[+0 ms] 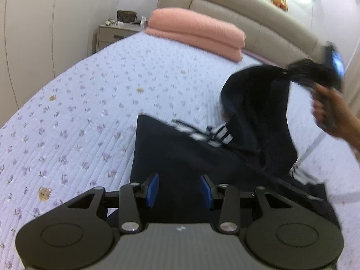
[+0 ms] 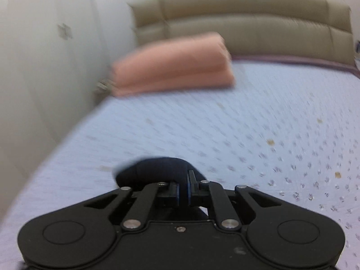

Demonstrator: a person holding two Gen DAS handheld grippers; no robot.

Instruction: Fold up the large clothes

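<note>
Right gripper [image 2: 183,185] clamped on dark garment [image 2: 157,168].
Left gripper [image 1: 180,190] half-open, pads clear, above the same garment on the bed [image 1: 90,94].

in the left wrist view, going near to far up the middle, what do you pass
left gripper → dark garment → floral bedspread → folded pink blanket → beige headboard

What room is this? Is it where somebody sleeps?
Most likely a bedroom. There is a bed with a lilac flowered quilt, a beige padded headboard, folded pink bedding near it, and a small bedside cabinet in the corner.
</note>
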